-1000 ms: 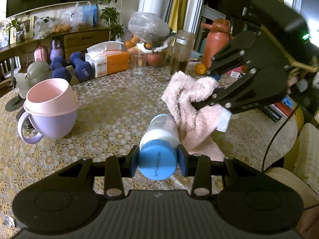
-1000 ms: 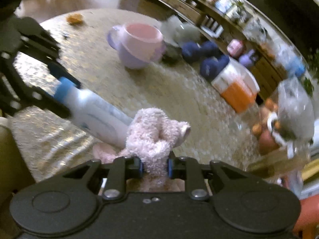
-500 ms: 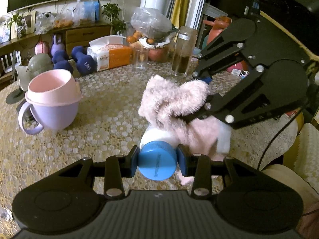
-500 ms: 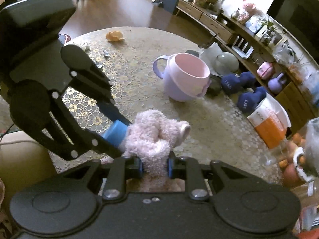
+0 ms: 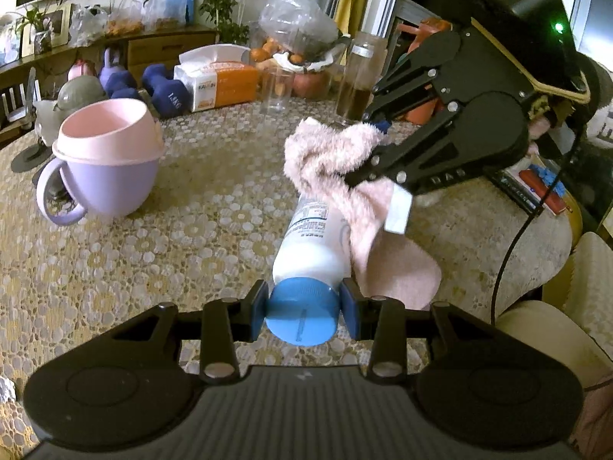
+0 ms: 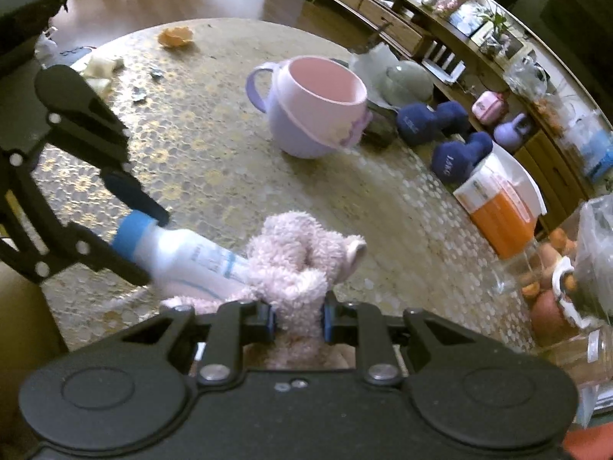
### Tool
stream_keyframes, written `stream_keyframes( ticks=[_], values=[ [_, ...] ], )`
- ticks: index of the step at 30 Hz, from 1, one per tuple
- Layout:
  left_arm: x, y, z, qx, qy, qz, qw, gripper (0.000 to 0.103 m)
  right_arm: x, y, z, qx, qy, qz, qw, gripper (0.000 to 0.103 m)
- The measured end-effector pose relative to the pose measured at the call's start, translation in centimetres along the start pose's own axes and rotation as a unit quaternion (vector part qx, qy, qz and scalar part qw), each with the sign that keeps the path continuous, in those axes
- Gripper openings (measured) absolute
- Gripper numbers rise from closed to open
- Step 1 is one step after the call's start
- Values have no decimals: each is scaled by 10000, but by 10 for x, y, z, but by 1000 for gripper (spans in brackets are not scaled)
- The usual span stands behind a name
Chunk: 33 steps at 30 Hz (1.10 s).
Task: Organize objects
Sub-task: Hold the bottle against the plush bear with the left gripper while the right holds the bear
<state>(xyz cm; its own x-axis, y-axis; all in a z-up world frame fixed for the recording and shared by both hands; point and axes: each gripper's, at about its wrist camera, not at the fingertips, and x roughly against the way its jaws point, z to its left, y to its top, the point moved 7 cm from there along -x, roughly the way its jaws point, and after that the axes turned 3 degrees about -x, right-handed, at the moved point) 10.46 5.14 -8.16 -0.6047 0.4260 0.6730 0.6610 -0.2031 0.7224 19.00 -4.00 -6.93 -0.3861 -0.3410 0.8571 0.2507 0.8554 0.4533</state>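
My left gripper (image 5: 302, 308) is shut on the blue cap (image 5: 300, 316) of a white bottle (image 5: 312, 239), held lying level, pointing away over the table. My right gripper (image 6: 298, 320) is shut on a fluffy pink cloth (image 6: 297, 264). The cloth (image 5: 337, 161) drapes over the far end and right side of the bottle and hangs down beside it. In the right wrist view the bottle (image 6: 184, 260) runs left from under the cloth into the left gripper (image 6: 130, 230). A pink and lilac cup (image 5: 105, 165) stands at left.
The round table (image 5: 191, 230) has a patterned lace cover. At the back stand blue dumbbells (image 5: 164, 90), a tissue box (image 5: 218, 80), a glass (image 5: 276, 88), a jar (image 5: 358, 84) and fruit under plastic. An orange peel (image 6: 174, 36) and scraps lie at the far edge.
The right gripper with the cloth has moved back along the bottle toward its far end, uncovering the label. The bottle stays gripped by its cap.
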Motion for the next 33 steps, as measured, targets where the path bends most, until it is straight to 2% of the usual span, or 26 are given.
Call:
stream_keyframes(
  ticks=[13,21,27,33],
  values=[
    [-7,-15,4,135,-51,121,9998,39,-15,-2,-23,-418,-188,38,9989,20],
    [-12,-21,2,85,-17,207,9997,39,-30,-14,-42,-695,-659,325,9949,19],
    [-12,-20,1,65,11,206,9998,39,4,-16,-35,-809,-473,90,9956,19],
    [-11,-20,0,48,40,207,9998,39,39,-5,1,-381,-107,-154,9991,19]
  ],
)
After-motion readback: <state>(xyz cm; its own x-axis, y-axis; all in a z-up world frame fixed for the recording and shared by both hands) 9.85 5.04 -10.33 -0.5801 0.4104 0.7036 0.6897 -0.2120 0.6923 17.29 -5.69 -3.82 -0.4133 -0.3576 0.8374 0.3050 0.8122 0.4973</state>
